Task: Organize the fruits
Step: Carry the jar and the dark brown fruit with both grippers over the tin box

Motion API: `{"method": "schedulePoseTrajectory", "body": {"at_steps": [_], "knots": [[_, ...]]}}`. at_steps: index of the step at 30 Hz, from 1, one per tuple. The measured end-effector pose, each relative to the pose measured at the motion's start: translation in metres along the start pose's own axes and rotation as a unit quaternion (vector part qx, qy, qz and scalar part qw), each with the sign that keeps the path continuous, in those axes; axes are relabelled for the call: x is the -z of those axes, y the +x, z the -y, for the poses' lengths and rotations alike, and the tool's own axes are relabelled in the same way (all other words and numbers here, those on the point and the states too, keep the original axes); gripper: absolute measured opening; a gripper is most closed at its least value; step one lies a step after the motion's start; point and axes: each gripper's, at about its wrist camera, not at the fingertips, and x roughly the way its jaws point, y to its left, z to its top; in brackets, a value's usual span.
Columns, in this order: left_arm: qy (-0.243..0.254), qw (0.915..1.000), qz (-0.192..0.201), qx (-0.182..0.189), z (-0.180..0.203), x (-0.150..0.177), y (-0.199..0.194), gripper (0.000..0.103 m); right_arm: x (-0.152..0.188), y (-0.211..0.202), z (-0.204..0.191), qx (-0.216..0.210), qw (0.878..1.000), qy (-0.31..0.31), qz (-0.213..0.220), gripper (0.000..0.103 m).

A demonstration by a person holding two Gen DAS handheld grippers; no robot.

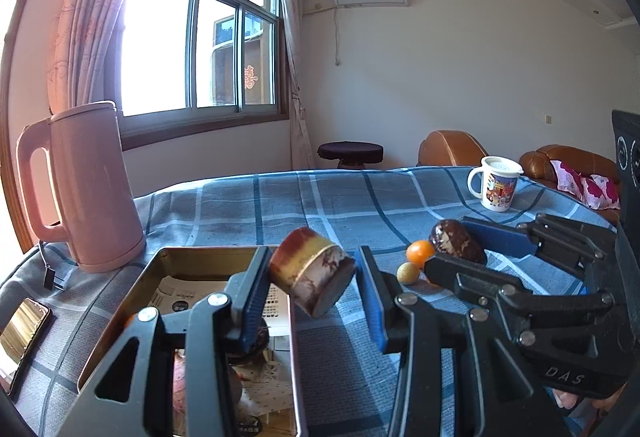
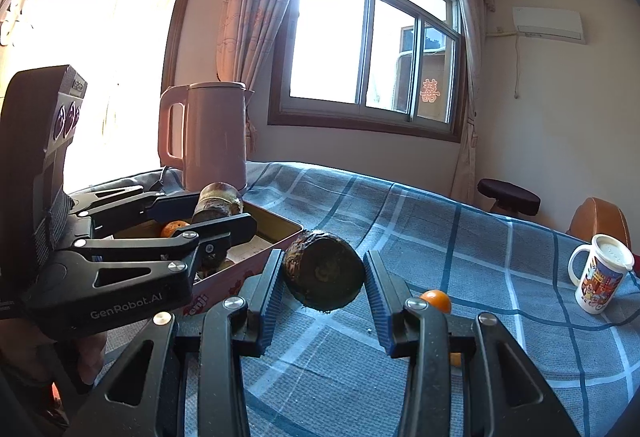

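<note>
My left gripper (image 1: 312,277) is shut on a brown and yellow cut fruit chunk (image 1: 310,271), held above the right edge of the metal tin (image 1: 176,257); from the right wrist view it shows over the tin (image 2: 218,203). My right gripper (image 2: 324,277) is shut on a dark brown fruit chunk (image 2: 324,271), lifted above the cloth; it also shows in the left wrist view (image 1: 456,243). A small orange (image 1: 420,252) and a small yellow round fruit (image 1: 408,273) lie on the cloth beside it. The tin holds an orange (image 2: 175,228) and other fruit pieces.
A pink kettle (image 1: 88,189) stands behind the tin at the left. A printed mug (image 1: 496,183) stands at the far right of the blue checked tablecloth (image 1: 320,205). A phone (image 1: 24,333) lies at the left edge.
</note>
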Motion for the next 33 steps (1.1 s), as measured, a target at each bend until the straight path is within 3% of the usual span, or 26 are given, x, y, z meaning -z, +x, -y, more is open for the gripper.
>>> {"method": "schedulePoseTrajectory", "body": {"at_steps": [33], "knots": [[-0.038, 0.9973, -0.015, -0.06, -0.069, 0.008, -0.014, 0.044, -0.014, 0.028, -0.06, -0.055, 0.998, -0.041, -0.01, 0.042]]}}
